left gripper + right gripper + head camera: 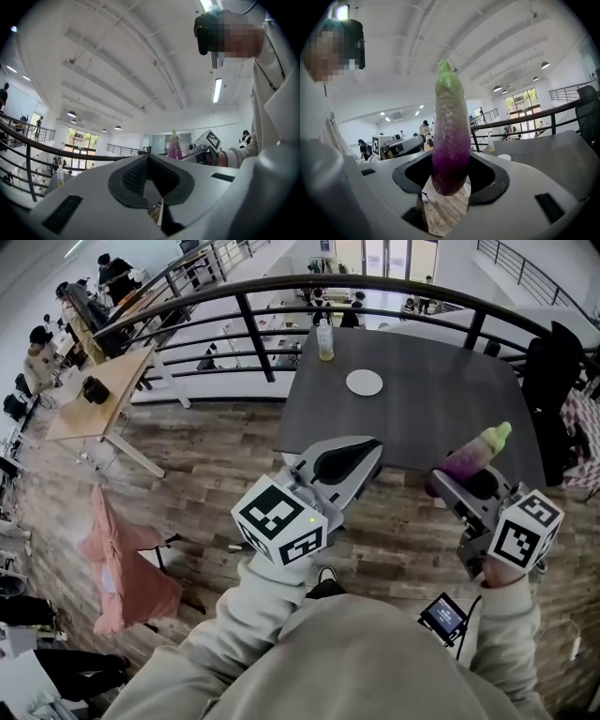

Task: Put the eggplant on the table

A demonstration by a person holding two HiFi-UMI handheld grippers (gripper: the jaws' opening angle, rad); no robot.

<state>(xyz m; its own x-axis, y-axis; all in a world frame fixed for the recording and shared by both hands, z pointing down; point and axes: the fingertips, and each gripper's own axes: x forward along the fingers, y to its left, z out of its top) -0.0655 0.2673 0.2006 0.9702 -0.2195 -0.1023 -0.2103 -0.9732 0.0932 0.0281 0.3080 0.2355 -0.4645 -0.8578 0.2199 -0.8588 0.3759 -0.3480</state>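
Eggplant [450, 136]: smooth, purple fading to green tip, clamped in right gripper [466, 482] fingers at dark matte worktop's [441, 381] near edge. Left gripper [356, 454] fingers closed together, empty. Round white plate [364, 382], clear bottle [324, 339] toward far edge.

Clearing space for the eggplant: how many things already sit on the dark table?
2: a bottle at the far edge, a white plate just nearer. The near edge is partly hidden.
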